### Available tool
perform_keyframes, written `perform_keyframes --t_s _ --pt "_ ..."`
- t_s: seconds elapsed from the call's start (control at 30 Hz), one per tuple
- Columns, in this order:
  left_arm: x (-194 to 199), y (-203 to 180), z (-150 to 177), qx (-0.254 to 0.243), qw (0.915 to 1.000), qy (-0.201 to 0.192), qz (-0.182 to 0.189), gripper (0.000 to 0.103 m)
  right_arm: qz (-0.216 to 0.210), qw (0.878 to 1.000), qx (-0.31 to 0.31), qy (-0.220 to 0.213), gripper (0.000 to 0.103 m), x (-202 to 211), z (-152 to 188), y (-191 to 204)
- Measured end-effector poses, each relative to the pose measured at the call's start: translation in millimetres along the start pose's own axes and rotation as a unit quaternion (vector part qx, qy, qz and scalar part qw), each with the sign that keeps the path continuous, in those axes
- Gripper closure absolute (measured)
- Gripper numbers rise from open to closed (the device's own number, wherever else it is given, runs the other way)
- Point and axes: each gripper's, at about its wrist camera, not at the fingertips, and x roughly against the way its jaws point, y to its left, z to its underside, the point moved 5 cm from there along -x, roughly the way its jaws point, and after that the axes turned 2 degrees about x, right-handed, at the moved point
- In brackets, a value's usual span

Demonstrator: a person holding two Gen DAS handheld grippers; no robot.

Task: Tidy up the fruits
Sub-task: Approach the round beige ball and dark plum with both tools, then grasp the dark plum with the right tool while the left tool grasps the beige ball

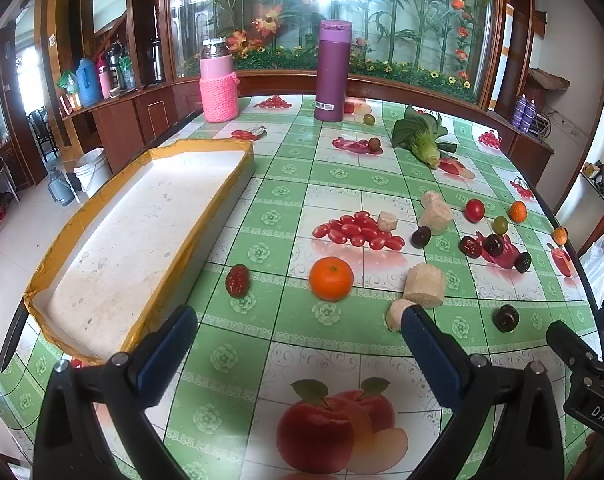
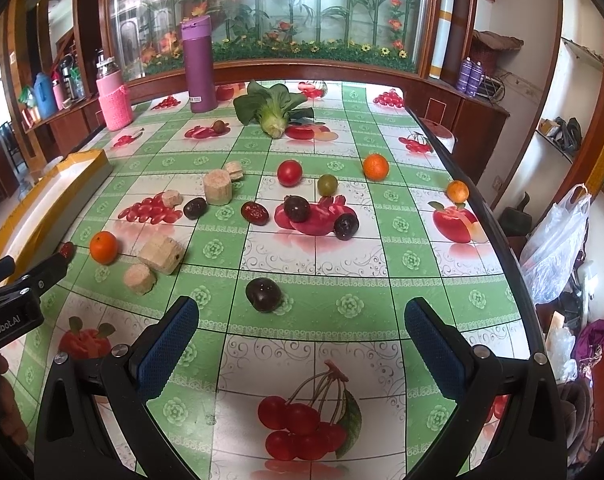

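Fruit-print table, scattered fruits, white tray, 2 flasks

Left gripper: jaws spread wide, nothing between them, blue pads facing inward, held low and tilted forward. Black body and pivot bolts visible at frame bottom. Right gripper: jaws likewise spread wide, empty, same low forward tilt. Both grippers side by side, near each other, each visible at edge of other's view. Part of hand visible behind left gripper, in right wrist view.
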Motion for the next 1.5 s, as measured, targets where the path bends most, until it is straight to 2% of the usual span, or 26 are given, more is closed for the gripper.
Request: perform_keyframes --t_s 0.57,0.8,0.87,0.97,1.03,1.07,1.27,1.3,1.37,1.43,1.5 --pt "-8 6 -1 0.001 0.9999 0.011 -0.004 0.000 -0.002 1.000 0.021 0.011 0.000 -9 -1 5" --pt "-13 -1 3 -0.026 0.9992 0.030 0.006 0.000 -0.056 0.997 0.031 0.051 0.003 -34 -5 16" --pt "-16 -7 5 -0.041 0.9980 0.044 0.017 0.000 -0.068 0.994 0.039 0.073 0.009 -46 -5 20" --pt "-22 -16 8 -0.050 0.9956 0.071 0.036 0.000 -0.079 0.990 0.052 0.105 0.033 -62 -3 25" --pt "-25 -22 10 -0.058 0.9943 0.080 0.041 0.000 -0.083 0.986 0.061 0.128 0.065 -70 0 27" --pt "-26 -26 10 -0.065 0.9936 0.083 0.040 0.000 -0.090 0.984 0.065 0.140 0.069 -74 1 28" --pt "-44 -45 18 -0.081 0.9849 0.142 0.058 0.003 -0.105 0.982 0.068 0.139 0.079 -73 3 21" --pt "-48 -48 19 -0.080 0.9836 0.150 0.061 0.006 -0.110 0.982 0.063 0.140 0.079 -72 3 18" --pt "-54 -55 21 -0.079 0.9801 0.166 0.075 0.022 -0.113 0.982 0.059 0.142 0.079 -71 4 16" --pt "-61 -62 23 -0.081 0.9766 0.183 0.078 0.028 -0.118 0.981 0.056 0.144 0.079 -70 4 14" --pt "-62 -68 21 -0.090 0.9773 0.176 0.076 0.031 -0.121 0.981 0.056 0.144 0.079 -70 3 14"
